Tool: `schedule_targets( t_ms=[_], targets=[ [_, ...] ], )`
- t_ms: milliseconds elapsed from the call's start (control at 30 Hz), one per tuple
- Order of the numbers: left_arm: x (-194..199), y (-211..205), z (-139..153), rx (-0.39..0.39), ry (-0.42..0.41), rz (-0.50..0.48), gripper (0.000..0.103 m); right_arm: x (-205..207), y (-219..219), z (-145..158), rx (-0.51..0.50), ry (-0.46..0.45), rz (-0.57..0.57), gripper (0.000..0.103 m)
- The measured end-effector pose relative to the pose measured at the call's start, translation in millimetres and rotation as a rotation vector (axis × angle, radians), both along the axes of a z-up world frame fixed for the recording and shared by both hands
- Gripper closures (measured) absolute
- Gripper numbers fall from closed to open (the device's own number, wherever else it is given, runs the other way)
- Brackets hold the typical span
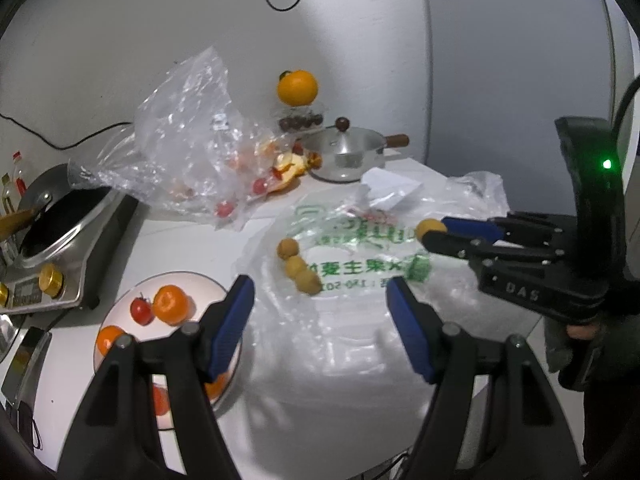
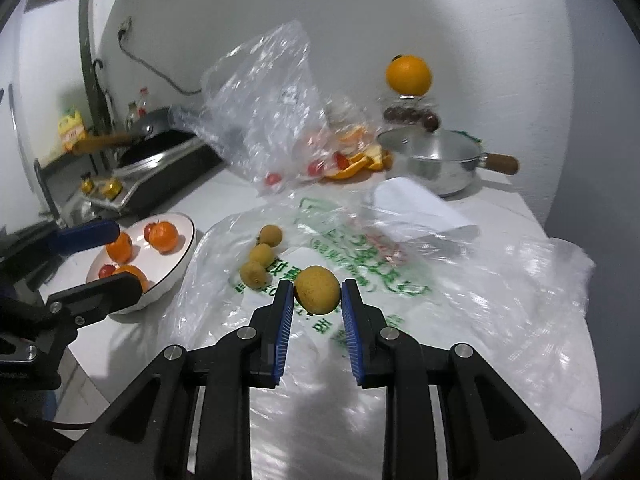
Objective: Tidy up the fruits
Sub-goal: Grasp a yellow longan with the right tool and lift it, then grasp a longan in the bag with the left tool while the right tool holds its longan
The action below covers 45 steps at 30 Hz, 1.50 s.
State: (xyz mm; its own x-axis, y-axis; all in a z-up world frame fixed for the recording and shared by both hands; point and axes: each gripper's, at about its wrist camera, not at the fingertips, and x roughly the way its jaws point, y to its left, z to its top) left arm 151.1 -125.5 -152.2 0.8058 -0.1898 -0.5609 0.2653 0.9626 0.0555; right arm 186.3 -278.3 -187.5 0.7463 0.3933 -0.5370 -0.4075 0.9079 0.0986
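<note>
Gripping a small yellow-brown fruit, the right gripper has its blue pads pressed on either side of it, holding it up above the printed plastic bag spread over the white counter. From the left wrist view that same gripper comes in from the right with the fruit at its tip. Over on the left, the left gripper hangs with its fingers spread wide apart, nothing between them, just beside the white plate. On that plate sit several small oranges and a cherry tomato. Three more of the small yellow-brown fruits lie in a row on the printed bag, touching one another. Farther back, a crumpled clear bag with cherry tomatoes inside lies next to orange peels, with a lidded steel pot to the right and a big orange perched on a stand behind it. At far left, a dark wok rests on a stove.
</note>
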Motion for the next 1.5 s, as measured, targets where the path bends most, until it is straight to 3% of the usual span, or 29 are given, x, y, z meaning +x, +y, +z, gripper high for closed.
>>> schedule_targets(
  t_ms=[467,833,1100,1233,1400,1500],
  targets=[
    [9,-37,5,0.027,-0.009,-0.029,0.034,-30,-56,29,0.051,-0.09,-0.078,0.077],
    [55,-38,-16,0.042,0.066,0.048,0.034,-8,-71,26,0.105,-0.105,-0.08,0.077],
    [83,-41,-38,0.066,0.133,0.063,0.047,13,-70,10,0.118,-0.068,-0.049,0.077],
    [100,-41,-52,0.08,0.185,0.078,0.059,22,-68,4,0.134,-0.052,-0.031,0.077],
    [115,-36,-64,0.077,0.229,0.099,0.062,29,-62,-1,0.144,-0.043,-0.004,0.077],
    [121,-37,-70,0.092,0.248,0.104,0.072,32,-58,-2,0.146,-0.043,0.01,0.076]
  ],
)
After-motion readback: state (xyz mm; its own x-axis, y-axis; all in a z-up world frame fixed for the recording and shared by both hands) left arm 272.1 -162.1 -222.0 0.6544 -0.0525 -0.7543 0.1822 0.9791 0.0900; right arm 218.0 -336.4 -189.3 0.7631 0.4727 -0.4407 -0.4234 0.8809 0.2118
